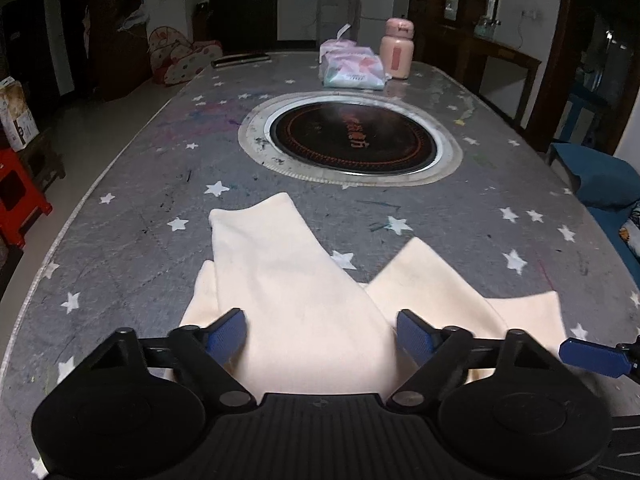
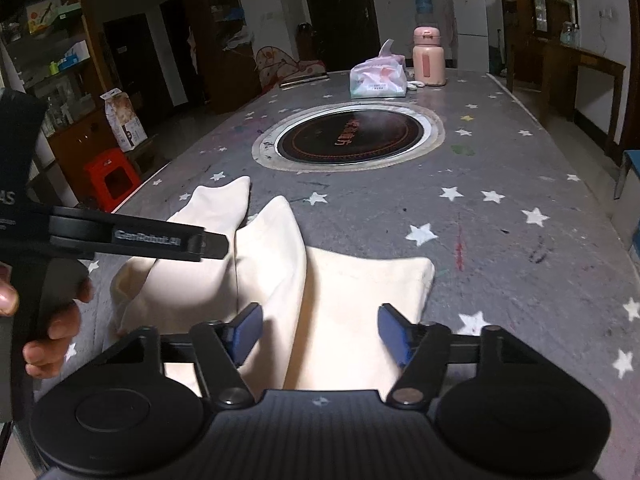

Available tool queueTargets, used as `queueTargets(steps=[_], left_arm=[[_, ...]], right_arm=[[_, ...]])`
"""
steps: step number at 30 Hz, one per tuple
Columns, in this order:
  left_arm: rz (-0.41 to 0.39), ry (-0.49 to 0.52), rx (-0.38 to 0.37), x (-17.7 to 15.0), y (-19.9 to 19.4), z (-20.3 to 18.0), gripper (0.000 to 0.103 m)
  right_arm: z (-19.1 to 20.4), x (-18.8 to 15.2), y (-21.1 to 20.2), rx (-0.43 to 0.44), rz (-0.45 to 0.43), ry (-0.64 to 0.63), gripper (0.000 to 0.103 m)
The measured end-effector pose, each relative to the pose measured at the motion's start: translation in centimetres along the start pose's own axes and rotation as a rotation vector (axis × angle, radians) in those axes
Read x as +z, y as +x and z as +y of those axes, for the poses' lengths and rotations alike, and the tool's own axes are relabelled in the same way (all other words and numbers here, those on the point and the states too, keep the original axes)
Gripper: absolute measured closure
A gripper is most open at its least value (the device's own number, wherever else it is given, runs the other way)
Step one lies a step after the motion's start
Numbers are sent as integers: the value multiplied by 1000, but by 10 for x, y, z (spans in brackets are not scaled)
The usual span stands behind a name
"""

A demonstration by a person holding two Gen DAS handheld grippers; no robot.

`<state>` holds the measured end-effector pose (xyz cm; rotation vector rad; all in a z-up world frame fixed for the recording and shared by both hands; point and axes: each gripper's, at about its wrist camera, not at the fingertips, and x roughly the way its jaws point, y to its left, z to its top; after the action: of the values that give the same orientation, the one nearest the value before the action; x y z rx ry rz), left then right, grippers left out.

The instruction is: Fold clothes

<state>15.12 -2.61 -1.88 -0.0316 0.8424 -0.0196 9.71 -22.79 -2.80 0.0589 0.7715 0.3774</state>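
A cream-coloured soft fabric garment lies partly folded on the grey star-printed worktop, near its close edge, with two long flaps reaching away toward the round black inset hotplate and a broader panel spread to the right. The left tongs hang just above the cloth with their blue pads wide apart, holding nothing; the nearer flap runs between the jaws. The right tongs are likewise spread open and empty over the seam where the middle flap overlaps the right panel. In the right wrist view the left tool's black arm crosses above the left flap, and the person's left hand shows at the frame's edge. The risk from here is likely a bad pinch: the layers overlap, so closing either pair could catch only the top sheet, or two sheets together, and drag the fold askew. The two tools sit close, so a careless lift might make them collide. A pink lidded flask and pastel tissue packs stand well apart at the far end, unlikely to interfere.
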Motion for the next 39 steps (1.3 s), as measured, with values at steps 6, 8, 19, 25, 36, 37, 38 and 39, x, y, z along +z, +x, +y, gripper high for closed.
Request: queueTargets(steps=[6,8,19,25,36,37,38,39], left_arm=[[13,-15,-45,0,9,7,58],[11,-18,-72,-1,6,9,70],[-3,-20,-113,-4,-1,13,87],[3,-59,-124,-1,2,13,54],[21,-150,-98,21,19,22,55],[28,-149,-93,23,21,21,55],[35,-150,-92,24,24,21,55],[39,-149,-89,25,26,20,57]], right_arm=[[-3,11,22,41,26,25,61],[-4,15,30,57,34,31,73],[-9,16,15,42,-30,27,101],[-27,15,-12,-11,-68,62,102],[-5,24,18,70,-21,5,70],[-2,25,24,74,-10,-2,70],[0,24,30,72,3,-8,70],[1,24,37,70,16,-13,70]])
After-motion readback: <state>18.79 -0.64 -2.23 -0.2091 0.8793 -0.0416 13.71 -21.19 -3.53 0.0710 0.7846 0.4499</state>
